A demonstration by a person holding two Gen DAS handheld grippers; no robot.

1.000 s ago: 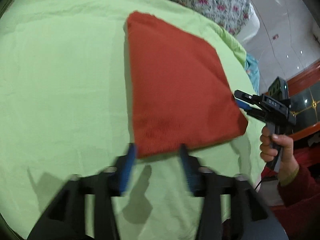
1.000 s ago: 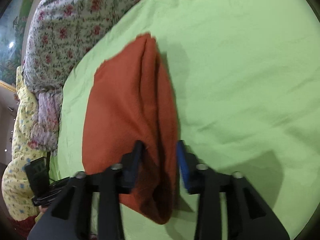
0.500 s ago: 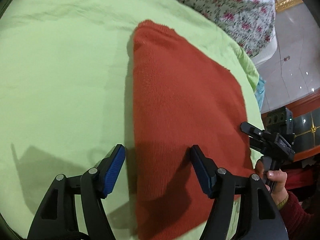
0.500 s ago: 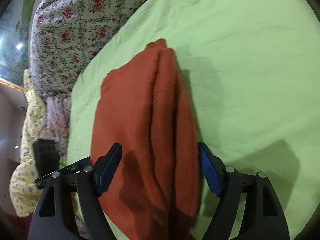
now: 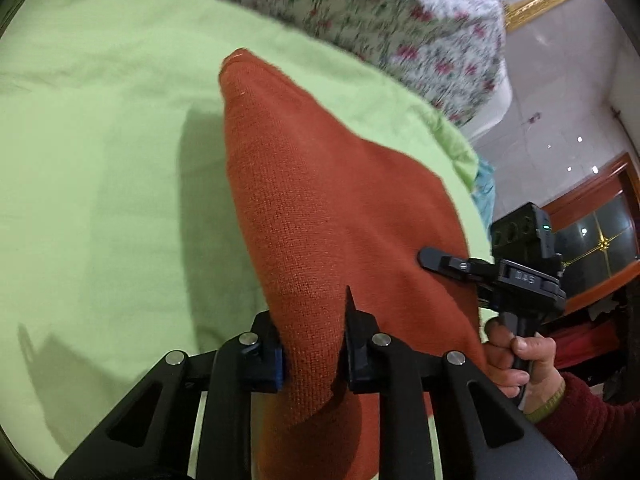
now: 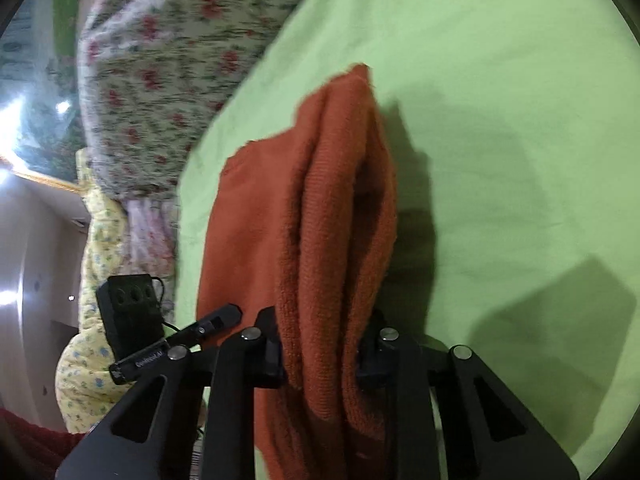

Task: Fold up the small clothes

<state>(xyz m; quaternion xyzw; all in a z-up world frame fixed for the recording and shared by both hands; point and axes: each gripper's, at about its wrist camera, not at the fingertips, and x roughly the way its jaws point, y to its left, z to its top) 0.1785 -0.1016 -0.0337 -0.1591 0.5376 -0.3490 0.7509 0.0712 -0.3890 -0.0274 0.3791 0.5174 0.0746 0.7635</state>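
Observation:
A folded orange-red knit garment (image 5: 320,200) lies on a light green sheet (image 5: 100,160), its near edge lifted off the sheet. My left gripper (image 5: 314,360) is shut on the garment's near edge. My right gripper (image 6: 320,356) is shut on the other near corner of the garment (image 6: 320,220), where several layers bunch between the jaws. The right gripper also shows in the left wrist view (image 5: 452,264), at the garment's right edge. The left gripper shows in the right wrist view (image 6: 208,326) at the left.
A floral quilt (image 5: 380,12) is heaped beyond the sheet's far edge; it also shows in the right wrist view (image 6: 160,60). A yellow floral cloth (image 6: 92,320) hangs at the left. The bed edge drops to a tiled floor (image 5: 560,120) on the right.
Both grippers were open around the garment's near edge half a second ago; both have closed on it and raised the edge off the sheet.

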